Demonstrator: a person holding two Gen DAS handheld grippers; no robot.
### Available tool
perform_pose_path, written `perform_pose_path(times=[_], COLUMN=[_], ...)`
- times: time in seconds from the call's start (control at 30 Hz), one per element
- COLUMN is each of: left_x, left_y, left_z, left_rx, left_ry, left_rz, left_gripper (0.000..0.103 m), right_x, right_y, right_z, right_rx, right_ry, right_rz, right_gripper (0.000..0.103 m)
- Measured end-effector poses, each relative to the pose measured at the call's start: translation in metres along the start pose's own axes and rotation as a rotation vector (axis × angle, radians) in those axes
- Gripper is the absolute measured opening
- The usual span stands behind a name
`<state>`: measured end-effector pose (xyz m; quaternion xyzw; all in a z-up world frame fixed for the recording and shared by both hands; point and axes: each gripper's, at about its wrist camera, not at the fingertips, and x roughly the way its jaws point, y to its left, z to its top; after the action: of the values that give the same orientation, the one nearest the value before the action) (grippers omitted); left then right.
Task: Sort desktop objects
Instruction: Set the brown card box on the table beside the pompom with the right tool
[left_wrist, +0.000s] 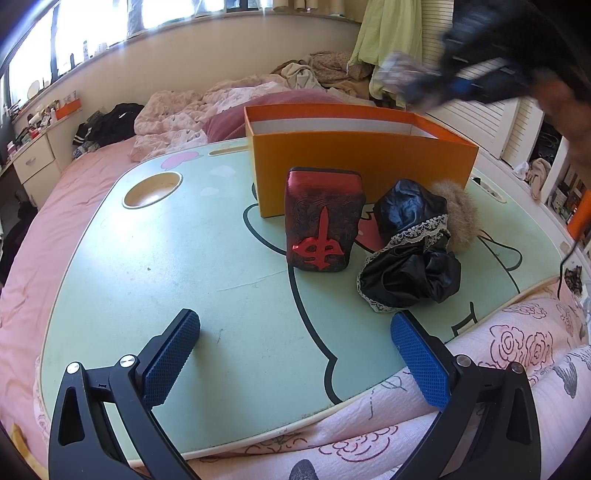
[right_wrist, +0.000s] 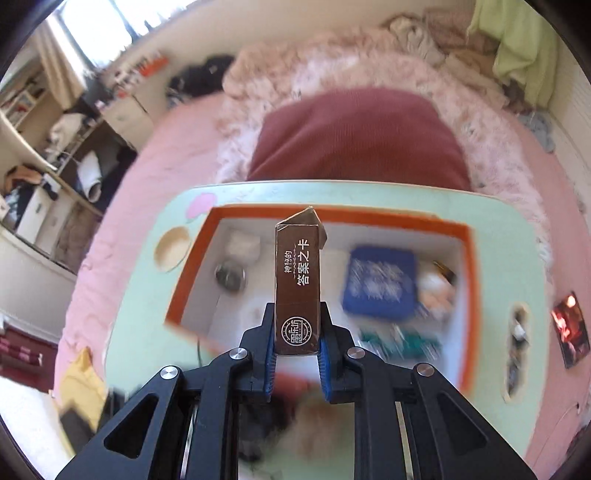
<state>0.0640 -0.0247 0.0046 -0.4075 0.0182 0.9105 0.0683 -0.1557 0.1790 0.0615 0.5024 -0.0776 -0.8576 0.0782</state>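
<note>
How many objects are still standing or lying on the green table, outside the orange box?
2. The red mahjong-tile block stands in front of the orange cardboard box; the black lace-trimmed fabric bundle lies to its right. Others may be hidden behind the box.

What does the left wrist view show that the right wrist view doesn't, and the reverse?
Left wrist only: the open left gripper hanging empty above the table, the red mahjong-tile block and the black lace-trimmed cloth in front of the box. Right wrist only: the right gripper shut on a brown card box above the box interior, with a blue item inside. Both: the orange box and green table.
</note>
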Motion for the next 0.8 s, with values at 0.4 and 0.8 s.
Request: perform_pose_path(times=[0.4, 0.8], left_x=[0.0, 0.0], left_y=[0.0, 0.0], left_z=[0.0, 0.0], left_rx=[0.0, 0.003], left_ry=[-0.001, 0.0], left_rz=[-0.001, 0.0], left_gripper=[0.103, 0.103], right_x=[0.028, 0.033], right_y=[-0.019, -0.018], right_z=[-0.098, -0.144], right_rx=[0.052, -0.087], right_ry=[-0.012, -0.084], right_rz=[-0.075, -0.221], right_gripper=[0.034, 0.096])
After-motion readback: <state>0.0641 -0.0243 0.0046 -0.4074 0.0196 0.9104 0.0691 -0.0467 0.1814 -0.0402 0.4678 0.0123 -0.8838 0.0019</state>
